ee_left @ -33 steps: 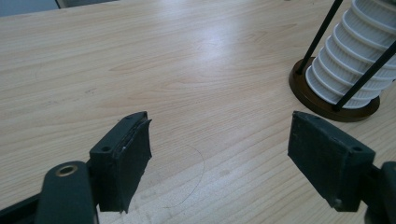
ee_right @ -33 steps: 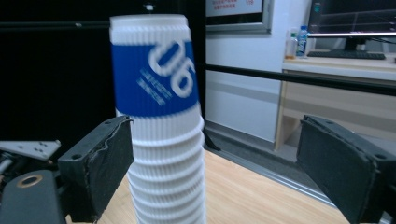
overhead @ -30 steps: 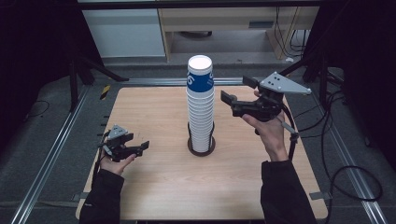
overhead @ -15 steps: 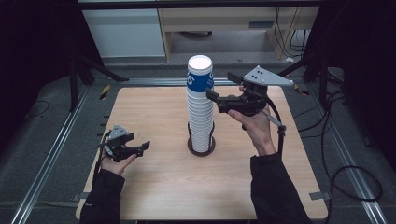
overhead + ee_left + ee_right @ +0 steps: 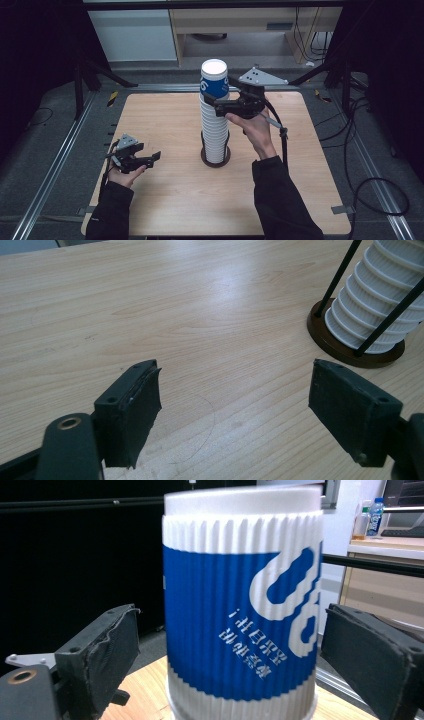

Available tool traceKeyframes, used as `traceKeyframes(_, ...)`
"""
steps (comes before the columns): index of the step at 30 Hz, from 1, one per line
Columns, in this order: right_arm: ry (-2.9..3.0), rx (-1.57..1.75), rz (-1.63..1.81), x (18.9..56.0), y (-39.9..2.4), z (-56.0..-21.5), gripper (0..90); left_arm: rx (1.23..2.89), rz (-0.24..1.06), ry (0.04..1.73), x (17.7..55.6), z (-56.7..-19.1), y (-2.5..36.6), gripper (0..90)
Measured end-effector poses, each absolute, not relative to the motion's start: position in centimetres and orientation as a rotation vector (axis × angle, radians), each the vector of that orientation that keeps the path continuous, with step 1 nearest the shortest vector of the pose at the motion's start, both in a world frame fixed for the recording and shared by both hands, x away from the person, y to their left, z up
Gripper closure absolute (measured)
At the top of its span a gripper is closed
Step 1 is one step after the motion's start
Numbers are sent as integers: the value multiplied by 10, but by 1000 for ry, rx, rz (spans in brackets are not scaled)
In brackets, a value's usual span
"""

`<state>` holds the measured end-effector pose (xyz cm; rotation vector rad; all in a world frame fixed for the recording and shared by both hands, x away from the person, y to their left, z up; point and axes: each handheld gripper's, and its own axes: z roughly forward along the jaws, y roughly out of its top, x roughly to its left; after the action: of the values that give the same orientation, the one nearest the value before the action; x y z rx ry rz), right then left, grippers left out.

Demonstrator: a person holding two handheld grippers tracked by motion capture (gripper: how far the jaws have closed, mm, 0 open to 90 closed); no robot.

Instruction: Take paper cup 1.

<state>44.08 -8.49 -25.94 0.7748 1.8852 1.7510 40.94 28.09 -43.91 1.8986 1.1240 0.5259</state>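
Note:
A tall stack of upside-down white ribbed paper cups (image 5: 215, 130) stands in a holder with a dark round base (image 5: 204, 159) at the middle of the wooden table (image 5: 150, 115). The top cup (image 5: 215, 80) has a blue band with white print. My right gripper (image 5: 220, 92) is open at that cup's height, and in the right gripper view the blue cup (image 5: 240, 620) sits between the spread jaws with a gap on each side. My left gripper (image 5: 150, 151) is open low over the table's left part, its pads (image 5: 130, 410) holding nothing. The stack's foot (image 5: 370, 305) lies off to its right.
Thin black rods (image 5: 340, 275) of the holder rise along the stack. Metal rails (image 5: 55, 160) run along both table sides. Cables (image 5: 370, 165) lie on the floor at the right. A pale cabinet (image 5: 135, 30) and a wooden shelf (image 5: 235, 20) stand behind the table.
My right gripper has moved left toward the stack, and its open jaws now bracket the top blue cup. The left gripper has hardly moved.

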Motion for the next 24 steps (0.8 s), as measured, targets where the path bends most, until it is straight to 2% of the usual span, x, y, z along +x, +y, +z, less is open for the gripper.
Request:
traceKeyframes(10,1889,788,1738,453,-75,-264,94,1904,522,1125,410,-440,280,200)
traceKeyframes(24,1866,776,1727,458,-69,-268,181,1910,519,1133,411,-442,281,201)
